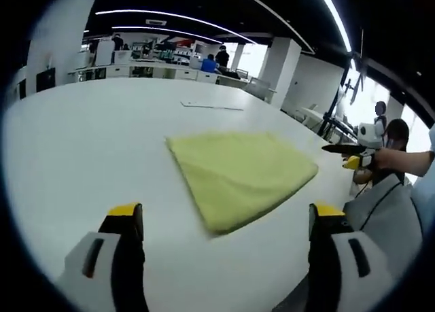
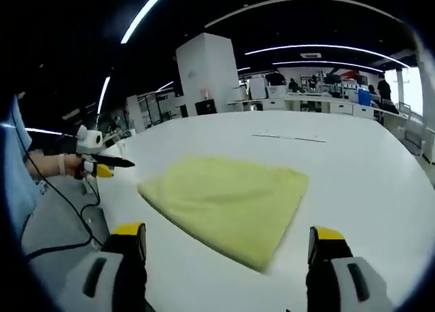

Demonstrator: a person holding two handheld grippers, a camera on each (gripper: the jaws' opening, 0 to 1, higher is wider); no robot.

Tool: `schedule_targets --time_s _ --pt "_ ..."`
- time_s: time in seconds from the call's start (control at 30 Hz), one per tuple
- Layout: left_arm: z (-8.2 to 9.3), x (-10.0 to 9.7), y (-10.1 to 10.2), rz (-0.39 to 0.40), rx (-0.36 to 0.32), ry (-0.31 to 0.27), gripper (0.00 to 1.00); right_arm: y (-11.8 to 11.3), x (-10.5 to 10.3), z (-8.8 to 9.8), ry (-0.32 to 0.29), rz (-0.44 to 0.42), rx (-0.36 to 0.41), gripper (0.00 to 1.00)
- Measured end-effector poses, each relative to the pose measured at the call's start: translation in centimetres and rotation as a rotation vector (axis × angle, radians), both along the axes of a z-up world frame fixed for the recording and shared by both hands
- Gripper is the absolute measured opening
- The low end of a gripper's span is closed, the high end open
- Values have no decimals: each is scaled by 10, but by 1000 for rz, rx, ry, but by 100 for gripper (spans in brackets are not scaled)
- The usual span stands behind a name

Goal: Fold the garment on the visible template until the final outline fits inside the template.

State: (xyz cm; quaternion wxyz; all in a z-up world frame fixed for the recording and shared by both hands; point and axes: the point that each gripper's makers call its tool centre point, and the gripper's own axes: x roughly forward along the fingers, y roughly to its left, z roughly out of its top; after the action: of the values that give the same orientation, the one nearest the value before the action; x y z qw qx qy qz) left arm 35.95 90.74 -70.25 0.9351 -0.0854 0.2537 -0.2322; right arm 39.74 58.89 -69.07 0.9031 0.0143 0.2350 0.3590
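Yellow garment (image 1: pixel 238 172) folded into flat, roughly square pad, lying on white table (image 1: pixel 88 142).

I see the folded yellow garment (image 1: pixel 239 176) on the white table (image 1: pixel 88 149), my left gripper (image 1: pixel 228 220) open at six o'clock, the right gripper (image 1: pixel 350 156) at three o'clock.

place: open-plan lab/office | cues: workbenches (image 2: pixel 319 102), ceiling light strips (image 1: pixel 170 16), pillars (image 2: pixel 207 73)
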Motion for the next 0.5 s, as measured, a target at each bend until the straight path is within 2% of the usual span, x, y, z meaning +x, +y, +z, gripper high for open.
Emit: schedule_targets --time_s 0.03,0.07,0.1,0.13,0.23,0.3,0.43,0.5 --pt "-1 -3 -2 -17 8 9 99 -1 1 5 -9 -17 23 100" --pt "-3 -5 1 -27 52 20 99 -4 2 9 -11 -36 42 100" --pt "-1 -3 4 -32 110 -4 99 -7 -1 10 -5 -41 50 100" --pt "-1 -4 4 -42 126 -12 99 -12 -3 10 0 -49 57 100" --pt "0 -10 1 -23 94 -6 99 -19 -8 5 9 -54 45 100" --pt "-1 -11 8 -7 144 -5 98 -22 -12 3 22 -57 43 100" --pt "-2 -18 5 -1 116 9 97 -27 -16 7 26 -60 65 100" --pt "-4 -21 7 13 138 28 97 -30 -19 8 36 -57 71 100"
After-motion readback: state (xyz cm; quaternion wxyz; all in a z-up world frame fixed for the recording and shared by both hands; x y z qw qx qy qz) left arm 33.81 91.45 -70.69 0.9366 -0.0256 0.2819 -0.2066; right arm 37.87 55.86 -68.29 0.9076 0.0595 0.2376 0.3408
